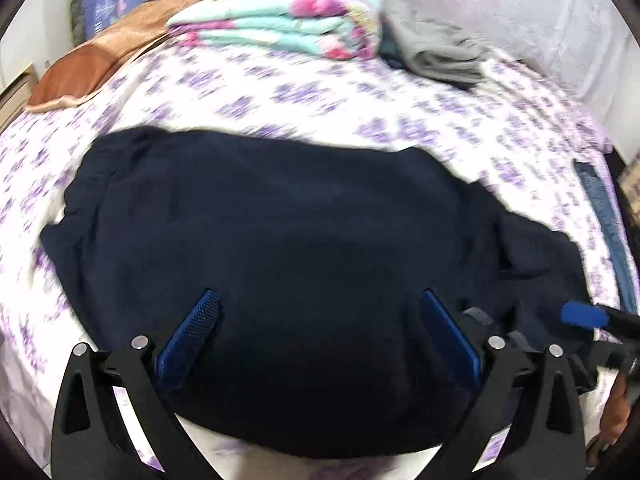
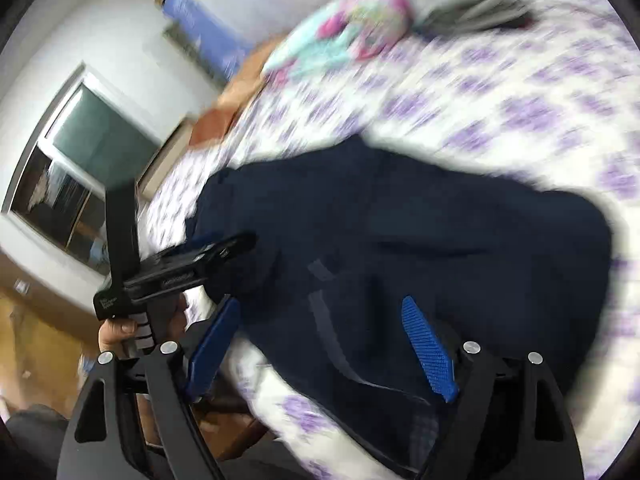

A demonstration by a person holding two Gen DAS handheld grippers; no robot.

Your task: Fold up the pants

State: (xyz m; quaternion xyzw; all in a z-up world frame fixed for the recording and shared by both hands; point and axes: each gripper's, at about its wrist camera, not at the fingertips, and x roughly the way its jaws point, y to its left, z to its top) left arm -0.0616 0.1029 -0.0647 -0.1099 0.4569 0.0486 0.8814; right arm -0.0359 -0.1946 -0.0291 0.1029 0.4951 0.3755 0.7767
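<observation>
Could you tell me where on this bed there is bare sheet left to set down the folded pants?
The widest bare stretch of floral sheet lies between the navy pants and the folded floral blanket. Another patch runs right of the pants, toward a blue strip at the bed's edge. The far edge is crowded: orange pillow, blanket, grey clothes.

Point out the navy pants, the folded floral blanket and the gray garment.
navy pants [image 1: 280, 240]: left wrist view, middle of the dark fabric.
folded floral blanket [image 1: 280, 24]: left wrist view, its stacked folds.
gray garment [image 1: 436, 50]: left wrist view, crumpled middle.
</observation>
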